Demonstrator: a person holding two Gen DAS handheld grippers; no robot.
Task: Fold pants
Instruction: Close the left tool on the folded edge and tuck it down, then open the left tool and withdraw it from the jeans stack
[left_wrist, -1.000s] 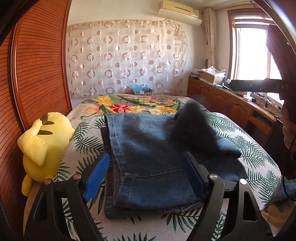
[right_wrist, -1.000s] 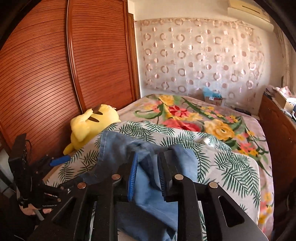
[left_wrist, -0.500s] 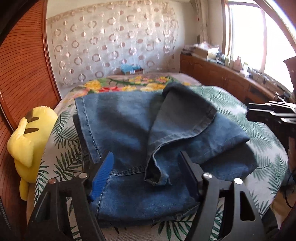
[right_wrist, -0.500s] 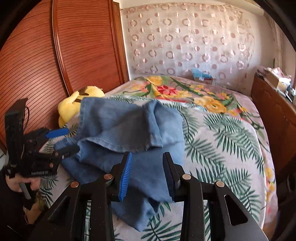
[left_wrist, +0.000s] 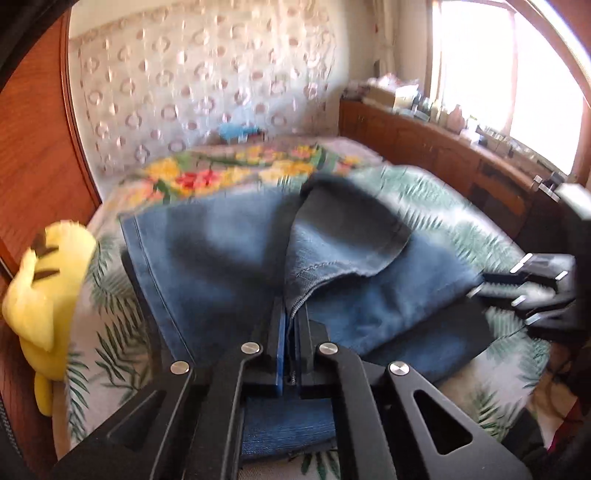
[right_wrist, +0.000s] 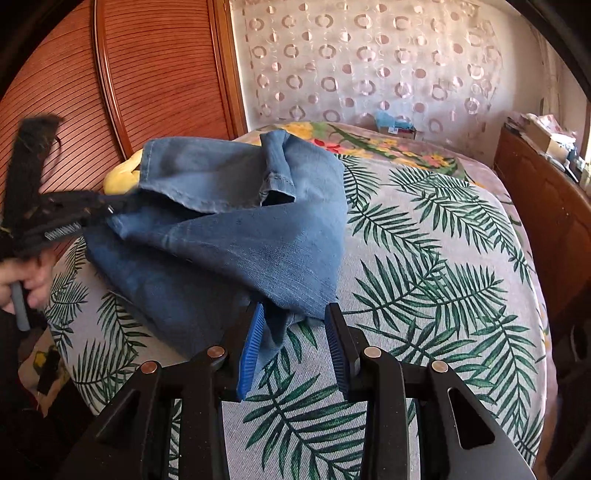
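Blue denim pants (left_wrist: 229, 258) lie partly folded and bunched on the bed; they also show in the right wrist view (right_wrist: 236, 236). My left gripper (left_wrist: 290, 325) is shut on a hem edge of the pants at their near side; it also shows at the left of the right wrist view (right_wrist: 110, 208), pinching the denim. My right gripper (right_wrist: 293, 347) is open, its blue pads on either side of the pants' lower corner, which hangs between them without being pinched. It also shows at the right of the left wrist view (left_wrist: 476, 291).
The bed (right_wrist: 424, 258) has a palm-leaf sheet and a floral blanket (left_wrist: 221, 173) at the far end. A yellow plush toy (left_wrist: 40, 295) sits at the bed's left edge by the wooden wardrobe (right_wrist: 110, 74). A wooden cabinet (left_wrist: 443, 158) runs along the right under the window.
My left gripper has closed on the pants' edge. My right gripper let go of the pants, pulled back and opened wider, and now stands open around their corner.
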